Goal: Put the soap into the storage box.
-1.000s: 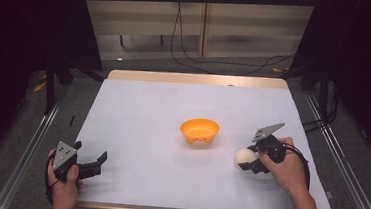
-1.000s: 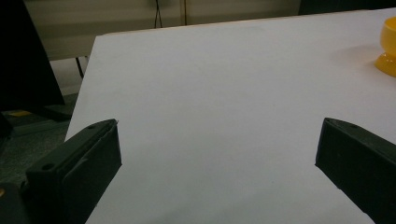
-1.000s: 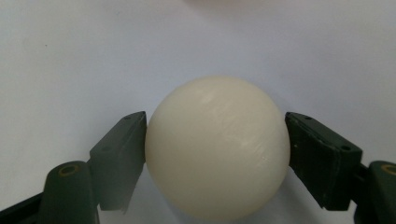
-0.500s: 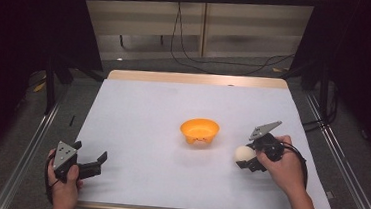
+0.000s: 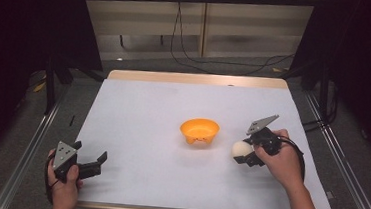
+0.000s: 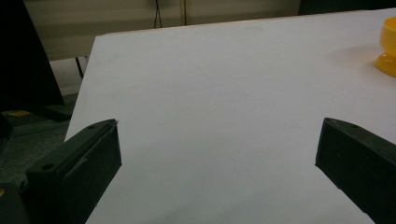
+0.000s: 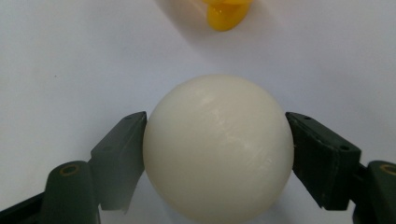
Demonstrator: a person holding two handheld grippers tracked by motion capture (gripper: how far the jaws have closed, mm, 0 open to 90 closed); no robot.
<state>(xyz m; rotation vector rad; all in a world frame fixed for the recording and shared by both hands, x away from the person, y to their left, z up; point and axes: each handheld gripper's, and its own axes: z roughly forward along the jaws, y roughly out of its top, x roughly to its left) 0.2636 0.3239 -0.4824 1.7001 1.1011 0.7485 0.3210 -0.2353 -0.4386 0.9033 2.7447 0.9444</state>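
A cream-white ball (image 7: pixel 218 149) sits pressed between both jaws of my right gripper (image 5: pixel 244 152), just right of the orange bowl (image 5: pixel 199 130) and slightly above the white table (image 5: pixel 148 111). In the high view the ball (image 5: pixel 240 148) hangs off the gripper's left end. The bowl's foot (image 7: pixel 226 15) shows at the top of the right gripper view. My left gripper (image 5: pixel 100 161) rests at the table's near left corner, its jaws wide apart and nothing between them. The bowl's edge (image 6: pixel 388 46) shows at the far right of the left gripper view.
The white sheet covers a wooden tabletop (image 5: pixel 195 78) whose far edge shows. Metal rails (image 5: pixel 29 152) run along both sides. Cables (image 5: pixel 188 49) lie on the floor beyond the far edge.
My right gripper has carried the ball a little up and toward the bowl. The left gripper has stayed still.
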